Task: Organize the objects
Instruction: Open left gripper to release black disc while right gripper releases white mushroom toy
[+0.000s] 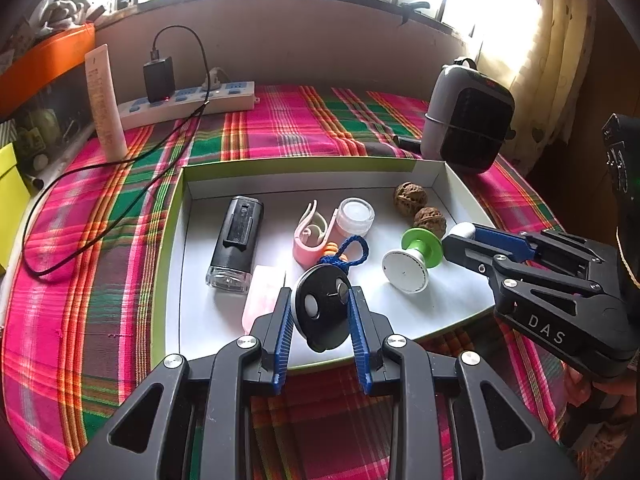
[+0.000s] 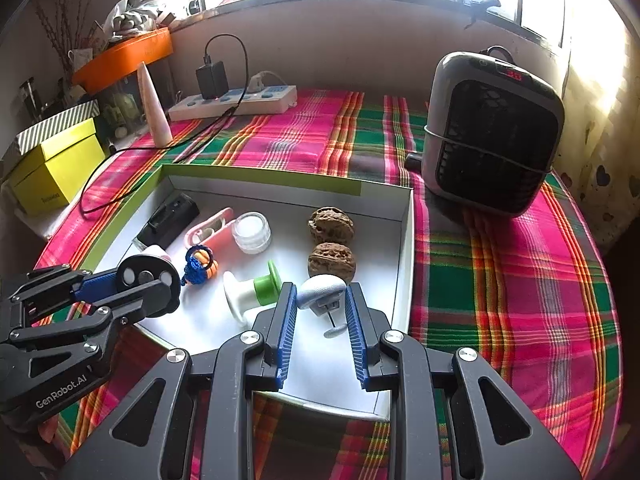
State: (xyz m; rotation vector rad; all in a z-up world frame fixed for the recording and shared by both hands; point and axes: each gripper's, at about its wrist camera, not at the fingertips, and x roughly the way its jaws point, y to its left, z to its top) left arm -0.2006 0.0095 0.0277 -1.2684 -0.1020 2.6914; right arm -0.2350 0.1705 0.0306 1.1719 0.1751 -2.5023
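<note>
The pink block (image 1: 260, 296) in the left wrist view is partly hidden behind the left gripper's finger (image 1: 282, 320) and the black disc (image 1: 320, 312), so its kind cannot be told. The small red display on the heater (image 2: 514, 75) is too blurred to read. The windows are blown out white (nothing outside can be made out). The yellow box (image 1: 10, 192) is cut off by the left edge. Print on the white tube (image 1: 105, 104) is illegible.
</note>
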